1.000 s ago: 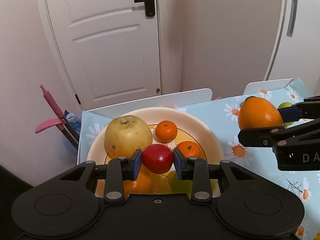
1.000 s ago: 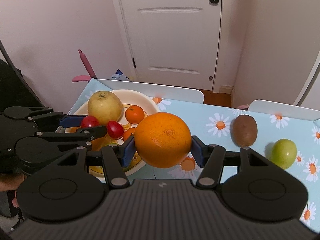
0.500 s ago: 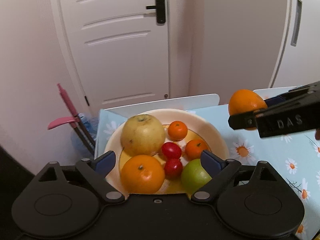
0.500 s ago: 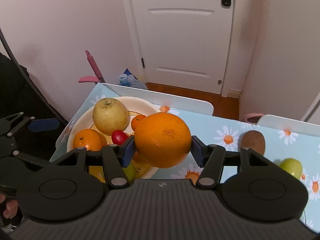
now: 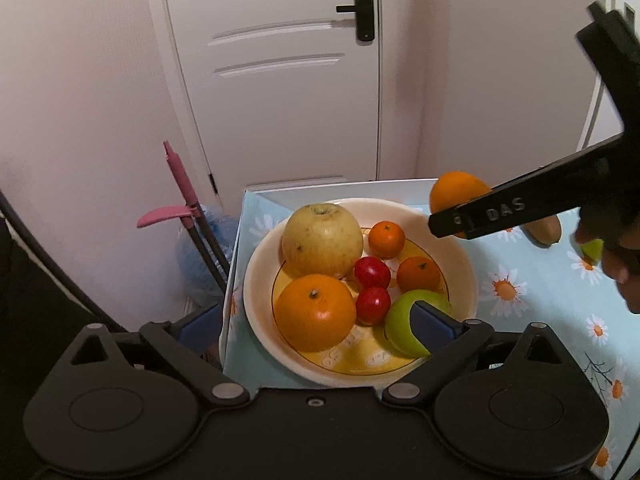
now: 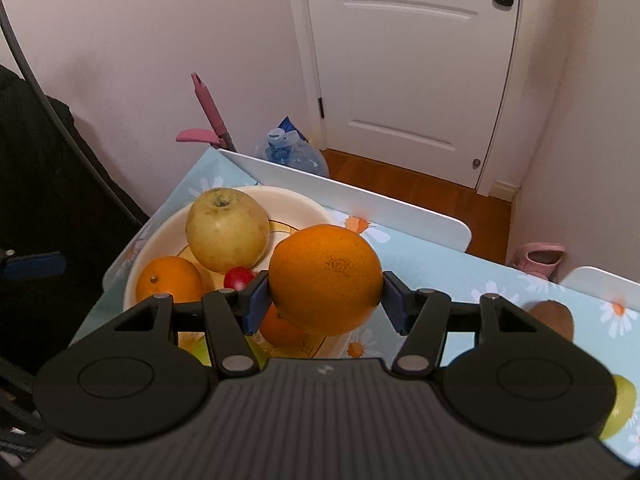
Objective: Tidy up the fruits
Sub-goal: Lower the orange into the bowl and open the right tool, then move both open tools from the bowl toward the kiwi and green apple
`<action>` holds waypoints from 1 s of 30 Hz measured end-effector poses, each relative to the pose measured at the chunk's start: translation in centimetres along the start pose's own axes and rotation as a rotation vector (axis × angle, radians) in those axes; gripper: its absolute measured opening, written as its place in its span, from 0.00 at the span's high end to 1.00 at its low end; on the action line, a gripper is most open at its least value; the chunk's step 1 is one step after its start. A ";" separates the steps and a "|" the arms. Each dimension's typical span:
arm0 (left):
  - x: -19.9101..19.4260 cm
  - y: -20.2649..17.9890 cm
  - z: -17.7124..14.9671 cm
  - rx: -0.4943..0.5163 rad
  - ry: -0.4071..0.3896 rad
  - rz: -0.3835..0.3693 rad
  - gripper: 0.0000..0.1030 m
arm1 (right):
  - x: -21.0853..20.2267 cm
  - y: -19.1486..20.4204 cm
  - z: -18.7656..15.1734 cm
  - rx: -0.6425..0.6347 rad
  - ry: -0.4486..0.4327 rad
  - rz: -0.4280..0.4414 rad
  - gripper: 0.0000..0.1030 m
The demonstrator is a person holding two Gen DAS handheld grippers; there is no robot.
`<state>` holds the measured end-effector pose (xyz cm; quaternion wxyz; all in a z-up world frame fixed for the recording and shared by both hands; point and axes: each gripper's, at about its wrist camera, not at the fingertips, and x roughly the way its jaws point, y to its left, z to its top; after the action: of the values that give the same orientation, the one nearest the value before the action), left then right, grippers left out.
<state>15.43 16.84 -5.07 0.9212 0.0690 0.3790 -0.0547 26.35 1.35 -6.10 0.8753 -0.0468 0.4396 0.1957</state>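
Left gripper [image 5: 316, 326] is letting go; right gripper [image 6: 325, 300] is bringing an orange [image 6: 325, 279].
Left jaws are opening, empty, its red fruit [image 5: 373, 305] now lying in the bowl [image 5: 464, 276]; the right is clenching the orange above the bowl's right rim.

Glossy glazed bowl [image 5: 466, 280]; dimpled orange [image 6: 325, 279]; matt plastic gripper [image 6: 325, 300]

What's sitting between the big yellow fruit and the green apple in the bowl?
Two small red fruits lie between the yellow fruit and green apple, shown in the left wrist view.
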 end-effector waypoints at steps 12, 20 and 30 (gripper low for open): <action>0.2 -0.4 -0.9 -0.046 0.024 0.015 0.01 | 1.5 -0.1 -0.3 -0.021 -0.024 0.029 0.03; -0.8 -1.2 -0.8 -0.024 0.019 0.025 0.01 | -1.5 -0.4 -0.8 0.027 -0.058 0.004 0.00; -3.0 -1.4 0.1 -0.018 -0.015 -0.016 0.01 | -6.4 -0.9 -2.5 0.086 -0.085 -0.075 0.00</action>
<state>13.18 15.59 -3.02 0.9241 0.0572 0.3731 -0.0592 21.43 -2.07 -2.66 0.9011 -0.0174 0.4081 0.1455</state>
